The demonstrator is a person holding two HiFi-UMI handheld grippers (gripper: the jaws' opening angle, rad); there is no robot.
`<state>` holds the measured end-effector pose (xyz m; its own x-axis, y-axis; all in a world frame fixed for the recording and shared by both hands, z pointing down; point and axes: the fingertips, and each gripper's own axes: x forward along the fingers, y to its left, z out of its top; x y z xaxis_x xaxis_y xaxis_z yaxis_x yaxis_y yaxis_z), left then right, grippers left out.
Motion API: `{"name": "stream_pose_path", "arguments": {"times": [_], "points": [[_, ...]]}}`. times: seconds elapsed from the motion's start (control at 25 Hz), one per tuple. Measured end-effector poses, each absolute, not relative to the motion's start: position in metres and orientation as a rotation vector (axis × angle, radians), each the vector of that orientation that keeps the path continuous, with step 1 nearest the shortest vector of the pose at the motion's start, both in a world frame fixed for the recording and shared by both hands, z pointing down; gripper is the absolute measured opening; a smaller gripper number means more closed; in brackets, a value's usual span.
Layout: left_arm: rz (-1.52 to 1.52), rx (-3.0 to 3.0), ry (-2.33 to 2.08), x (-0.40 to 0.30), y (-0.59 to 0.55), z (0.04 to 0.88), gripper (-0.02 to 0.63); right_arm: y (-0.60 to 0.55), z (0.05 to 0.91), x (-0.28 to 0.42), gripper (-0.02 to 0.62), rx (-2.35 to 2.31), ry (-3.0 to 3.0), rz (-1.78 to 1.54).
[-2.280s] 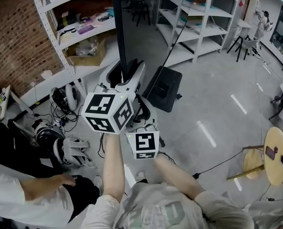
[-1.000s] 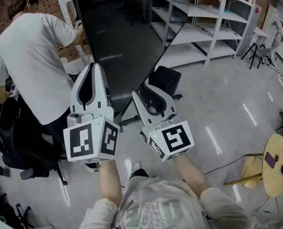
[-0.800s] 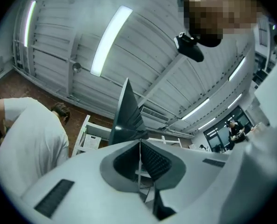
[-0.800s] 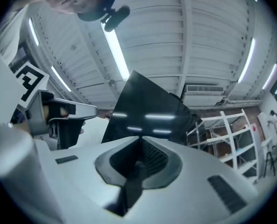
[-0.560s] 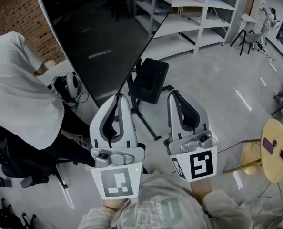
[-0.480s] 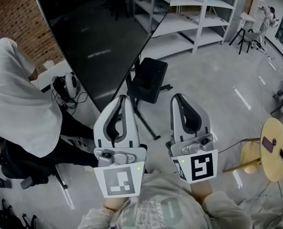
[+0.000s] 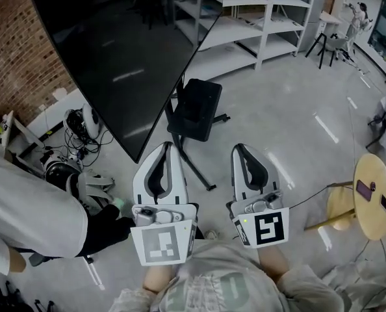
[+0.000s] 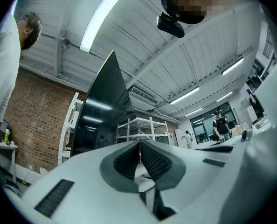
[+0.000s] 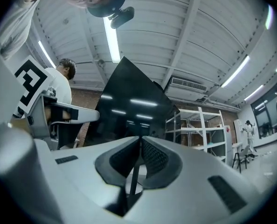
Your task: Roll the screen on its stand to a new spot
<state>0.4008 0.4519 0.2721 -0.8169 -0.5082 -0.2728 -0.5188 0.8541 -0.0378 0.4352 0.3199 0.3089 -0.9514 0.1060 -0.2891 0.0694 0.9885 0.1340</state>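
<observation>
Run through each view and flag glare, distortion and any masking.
Head view: sharp; bright streaks reflect off the black screen and the glossy floor. Left gripper view: heavy fisheye curve, dark corners, a mosaic patch at top, one ceiling tube blown out. Right gripper view: same curve; bright strips mirrored in the screen.

A brick wall is seen far left of the left gripper, and cables are heaped on the floor at its foot. Polished grey floor is spread ahead of the right gripper, streaked with reflected light. White shelves are ranged well beyond both grippers, with stools parked past them. A round wooden table is set off to the right gripper's right. Overhead, a ribbed white ceiling is lit by strip lights, and windows are glimpsed at right.
</observation>
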Motion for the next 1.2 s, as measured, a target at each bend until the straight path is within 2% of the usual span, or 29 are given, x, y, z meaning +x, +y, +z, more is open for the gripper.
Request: {"name": "stream_pose_path", "arguments": {"times": [1.2], "points": [[0.061,-0.842,2.773,0.387,0.435,0.288,0.020,0.308,0.322,0.425,0.021,0.148,2.872,0.152]]}}
